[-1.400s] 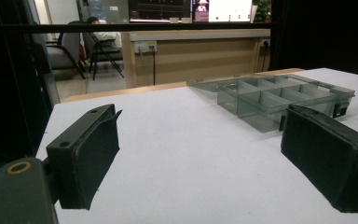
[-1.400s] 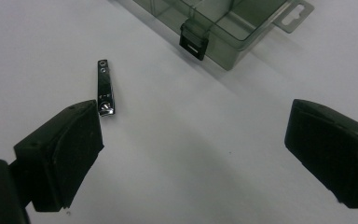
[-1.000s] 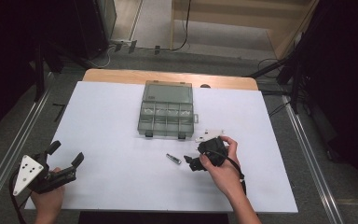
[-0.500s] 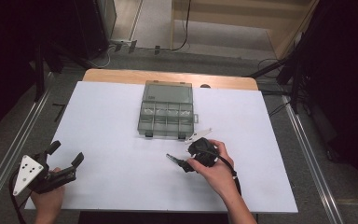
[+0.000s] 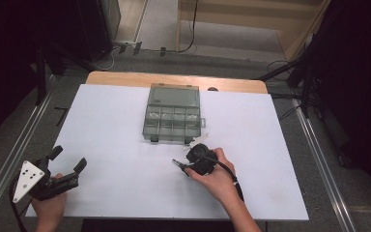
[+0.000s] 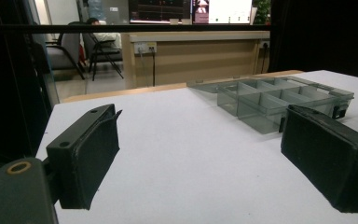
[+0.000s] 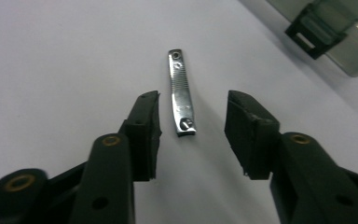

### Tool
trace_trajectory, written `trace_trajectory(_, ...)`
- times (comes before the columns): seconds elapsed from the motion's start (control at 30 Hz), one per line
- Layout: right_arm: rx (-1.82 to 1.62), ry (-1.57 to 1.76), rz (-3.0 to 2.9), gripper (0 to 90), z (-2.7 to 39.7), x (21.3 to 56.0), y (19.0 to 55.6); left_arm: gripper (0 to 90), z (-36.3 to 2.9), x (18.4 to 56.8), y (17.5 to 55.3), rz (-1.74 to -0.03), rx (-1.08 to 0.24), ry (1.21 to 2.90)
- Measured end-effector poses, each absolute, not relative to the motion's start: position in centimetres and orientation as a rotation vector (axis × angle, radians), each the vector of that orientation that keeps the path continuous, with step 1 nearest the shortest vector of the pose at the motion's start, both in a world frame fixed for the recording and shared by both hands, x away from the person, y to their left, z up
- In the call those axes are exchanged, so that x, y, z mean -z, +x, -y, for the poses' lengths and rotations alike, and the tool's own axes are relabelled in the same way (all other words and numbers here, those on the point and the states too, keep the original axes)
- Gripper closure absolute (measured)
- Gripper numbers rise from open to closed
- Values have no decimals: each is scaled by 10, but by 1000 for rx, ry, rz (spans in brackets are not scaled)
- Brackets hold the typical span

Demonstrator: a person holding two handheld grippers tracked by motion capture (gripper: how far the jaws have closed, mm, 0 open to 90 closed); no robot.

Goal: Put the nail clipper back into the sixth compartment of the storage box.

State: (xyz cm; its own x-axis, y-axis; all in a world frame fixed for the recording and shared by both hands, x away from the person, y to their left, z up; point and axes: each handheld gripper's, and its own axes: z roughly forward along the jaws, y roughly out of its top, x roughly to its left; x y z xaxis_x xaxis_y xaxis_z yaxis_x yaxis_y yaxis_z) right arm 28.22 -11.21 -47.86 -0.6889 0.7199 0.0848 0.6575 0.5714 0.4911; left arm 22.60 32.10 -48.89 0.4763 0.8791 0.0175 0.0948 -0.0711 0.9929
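A small metal nail clipper lies flat on the white table cover, in the gap between my right gripper's two black pads. The jaws have just been closing, but neither pad touches the clipper. From the high view, the right gripper points left over the clipper, just in front of the box. My left gripper rests at the near left corner, open and holding nothing. Its jaws stand wide apart above bare table.
A grey see-through compartment box sits with its lid open at the table's middle back; its latch lies close beyond the clipper. The white sheet covers the table, with metal rails along both sides.
My right hand has slid left until its jaws straddle the nail clipper, and the jaws have narrowed. The left gripper has stayed put.
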Motion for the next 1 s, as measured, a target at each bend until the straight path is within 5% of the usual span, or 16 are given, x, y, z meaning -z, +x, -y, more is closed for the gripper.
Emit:
trace_trajectory(0.27,-713,1196,-2705,702,103,480,287,107,-321,489,226,-885,-812,1516)
trace_trajectory(1.0,-653,1176,-2735,784,95,489,291,107,-321,489,226,-886,-812,1515)
